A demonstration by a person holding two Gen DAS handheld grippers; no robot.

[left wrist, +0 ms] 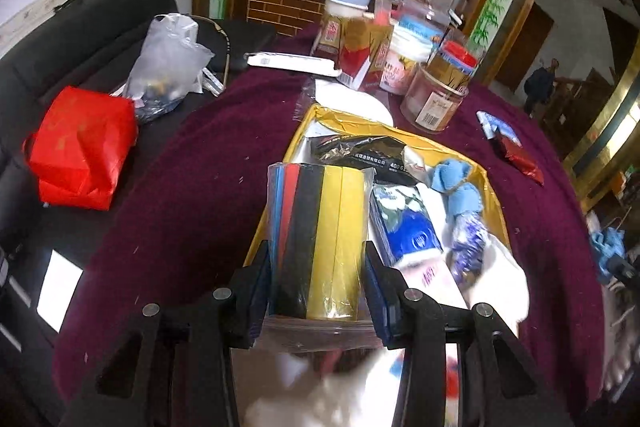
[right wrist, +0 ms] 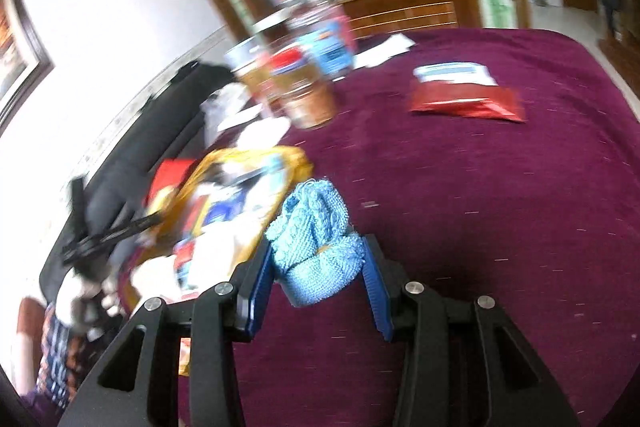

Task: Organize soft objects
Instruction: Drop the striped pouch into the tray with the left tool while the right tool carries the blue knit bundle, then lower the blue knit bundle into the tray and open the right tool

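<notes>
My left gripper [left wrist: 318,259] is shut on a wrapped pack of coloured sponge sheets [left wrist: 320,239], striped blue, red, black and yellow, held upright over the near end of a yellow box [left wrist: 494,195]. Inside the box lie a blue tissue pack [left wrist: 404,223], a light blue cloth [left wrist: 452,183], a black wrapper and white soft items. My right gripper [right wrist: 318,279] is shut on a rolled light blue knitted cloth [right wrist: 316,247], just right of the yellow box [right wrist: 296,157] in the blurred right wrist view.
A maroon cloth [left wrist: 208,163] covers the table. Jars and cartons [left wrist: 436,83] crowd its far side. A red packet [right wrist: 468,101] lies on open cloth to the right. A red bag [left wrist: 80,147] and a plastic bag [left wrist: 172,63] sit on a black sofa at left.
</notes>
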